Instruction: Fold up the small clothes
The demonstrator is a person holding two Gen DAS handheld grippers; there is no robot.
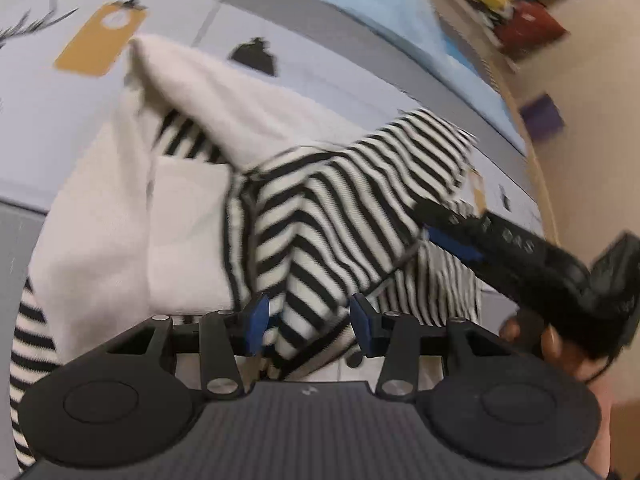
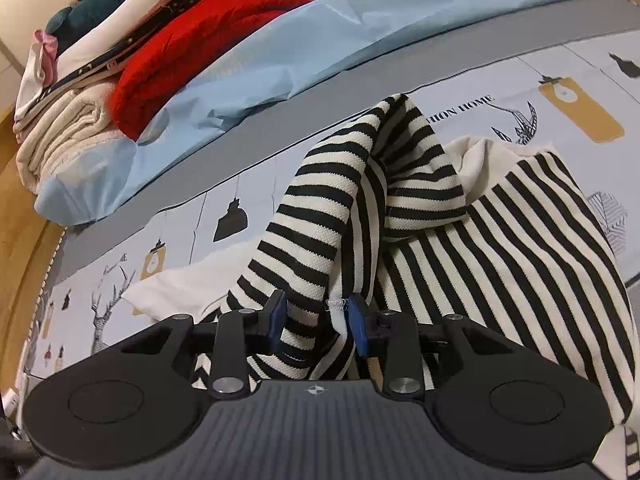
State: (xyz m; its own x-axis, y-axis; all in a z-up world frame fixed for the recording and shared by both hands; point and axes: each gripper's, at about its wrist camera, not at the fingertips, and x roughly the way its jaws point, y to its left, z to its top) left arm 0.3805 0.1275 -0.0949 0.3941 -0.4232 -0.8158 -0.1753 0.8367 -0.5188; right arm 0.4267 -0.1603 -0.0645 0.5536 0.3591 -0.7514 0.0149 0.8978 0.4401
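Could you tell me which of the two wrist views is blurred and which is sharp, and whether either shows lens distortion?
Left wrist view: motion-smeared, the striped garment and the right claw soft-edged. Right wrist view: crisp, the knit of the garment and the print on the bedsheet readable. Both: fisheye bending, the bed's edges curving; even indoor light, no glare.

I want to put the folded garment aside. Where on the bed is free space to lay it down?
Free: the printed sheet between the light blue cover and the striped garment; also the sheet above the garment's white lining, by the yellow tag print. Crowded: the stack of folded clothes at the far corner, and around both tools.
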